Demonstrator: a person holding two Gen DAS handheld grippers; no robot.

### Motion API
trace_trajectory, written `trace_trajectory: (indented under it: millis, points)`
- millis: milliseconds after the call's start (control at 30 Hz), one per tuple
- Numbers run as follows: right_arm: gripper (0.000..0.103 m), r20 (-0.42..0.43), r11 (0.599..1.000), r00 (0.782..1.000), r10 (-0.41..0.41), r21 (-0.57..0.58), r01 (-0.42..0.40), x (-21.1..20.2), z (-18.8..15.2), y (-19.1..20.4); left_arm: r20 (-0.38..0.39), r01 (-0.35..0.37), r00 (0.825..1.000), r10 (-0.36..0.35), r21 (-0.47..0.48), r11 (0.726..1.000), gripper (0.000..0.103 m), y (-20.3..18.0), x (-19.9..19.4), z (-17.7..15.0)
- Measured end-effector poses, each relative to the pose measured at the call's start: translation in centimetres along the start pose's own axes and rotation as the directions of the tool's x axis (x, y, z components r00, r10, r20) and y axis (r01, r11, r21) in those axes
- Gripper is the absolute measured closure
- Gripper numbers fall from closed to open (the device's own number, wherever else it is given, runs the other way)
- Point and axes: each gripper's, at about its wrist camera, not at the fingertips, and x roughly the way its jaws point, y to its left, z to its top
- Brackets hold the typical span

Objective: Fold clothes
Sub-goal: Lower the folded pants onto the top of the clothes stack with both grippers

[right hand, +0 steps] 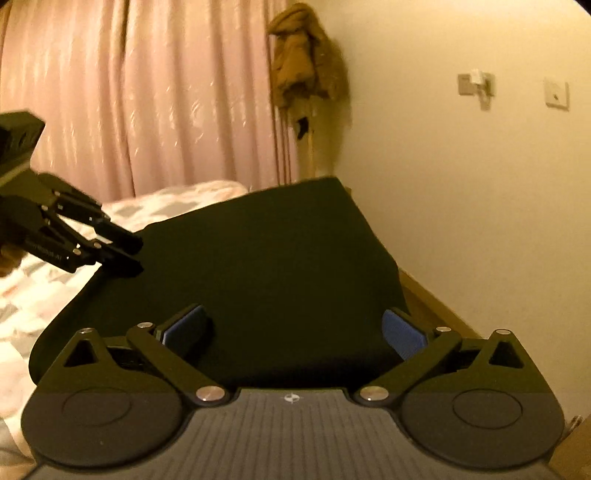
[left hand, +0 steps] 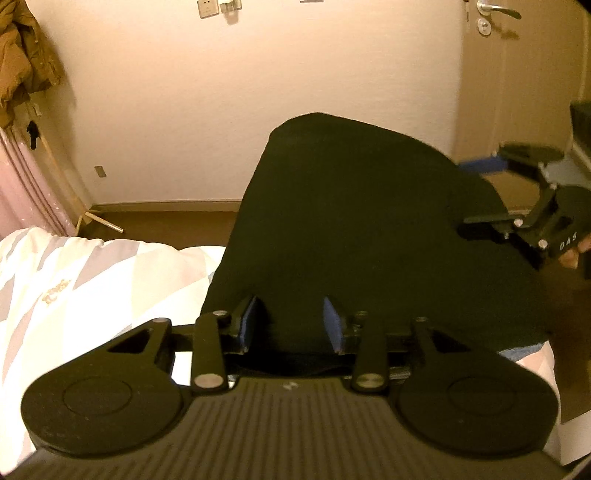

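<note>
Holding a black garment (left hand: 351, 229) up above the bed (left hand: 92, 280), both claws work opposite edges of it. Left claw (left hand: 291, 317): blue pads (left hand: 249, 319) partly closed, cloth bunched between them, so it has hold of the near hem. From the right wrist view the same left claw shows at the left side with its tips pinched together at the cloth edge. Right claw (right hand: 295, 325): fingers (right hand: 400, 328) spread wide, garment draped across the gap; seen from the left wrist view its two fingers are well apart, lower one against the fabric's edge, so no firm grip is visible. A bit of a hand (left hand: 570, 254) shows behind that claw. Garment hangs stretched between the two, its far corner raised against the cream wall (left hand: 221, 110). Bedding is white with grey and pink patches. Pink curtain (right hand: 129, 92), brown coat (right hand: 303, 59) hanging in the corner, door handle (left hand: 495, 9) at the top right of the left view
</note>
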Motion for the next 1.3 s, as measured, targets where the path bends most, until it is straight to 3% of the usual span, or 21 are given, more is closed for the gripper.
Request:
trace_trajectory:
  millis: [100, 233, 333, 500, 600, 733, 833, 967, 1000, 1200, 1300]
  points:
    - [0.000, 0.018, 1.000, 1.000, -0.022, -0.005, 0.022, -0.3, 0.4, -0.3, 0.009, -0.020, 1.000, 0.020, -0.029, 0.999, 0.067, 0.2, 0.3, -0.4]
    - [0.004, 0.044, 0.991, 0.993, -0.110, -0.065, 0.113, -1.4, 3.0, 0.8, 0.041, -0.021, 0.999, 0.023, -0.043, 0.999, 0.069, 0.1, -1.4, 0.4]
    - [0.003, 0.095, 0.995, 0.992, -0.089, -0.045, 0.094, -3.1, 4.0, 2.9, 0.082, -0.018, 0.996, 0.022, -0.041, 0.999, 0.069, 0.2, -2.8, 0.6]
    - [0.003, 0.048, 0.995, 0.995, -0.085, -0.044, 0.088, -3.6, 2.8, 6.4, 0.104, 0.002, 0.995, 0.005, -0.072, 0.997, 0.070, 0.4, -2.9, -0.5]
    - [0.003, -0.040, 0.992, 0.992, -0.119, -0.055, 0.117, -2.2, 0.6, 7.5, 0.106, 0.004, 0.994, 0.003, -0.063, 0.998, 0.070, 0.1, -1.8, -1.5]
    - [0.002, -0.073, 0.987, 0.996, -0.053, 0.150, 0.064, -0.9, -1.5, 5.2, 0.111, 0.010, 0.994, 0.000, -0.088, 0.996, 0.070, 0.3, -0.9, -1.8]
    - [0.002, -0.084, 0.975, 0.993, -0.081, 0.199, 0.097, -1.1, -0.5, 5.0, 0.109, -0.014, 0.994, 0.024, -0.094, 0.996, 0.069, 0.1, -1.4, -1.2]
    - [0.001, -0.088, 0.952, 0.977, -0.192, 0.224, 0.207, -3.2, 1.6, 6.2, 0.088, -0.084, 0.992, 0.090, -0.073, 0.994, 0.068, -0.8, -3.6, 0.2]
    - [0.001, -0.085, 0.940, 0.968, -0.237, 0.234, 0.250, -4.2, 2.0, 6.9, 0.090, -0.092, 0.991, 0.099, -0.085, 0.992, 0.061, -1.1, -4.7, 0.4]
    - [0.000, -0.102, 0.865, 0.928, -0.358, 0.337, 0.371, -11.1, 2.2, 11.2, -0.031, -0.136, 0.991, 0.132, -0.239, 0.961, 0.051, -3.2, -9.9, 0.7]
    - [0.000, -0.117, 0.850, 0.922, -0.370, 0.359, 0.387, -13.1, 2.3, 12.7, -0.067, -0.131, 0.991, 0.116, -0.312, 0.941, 0.042, -4.1, -12.3, 0.6]
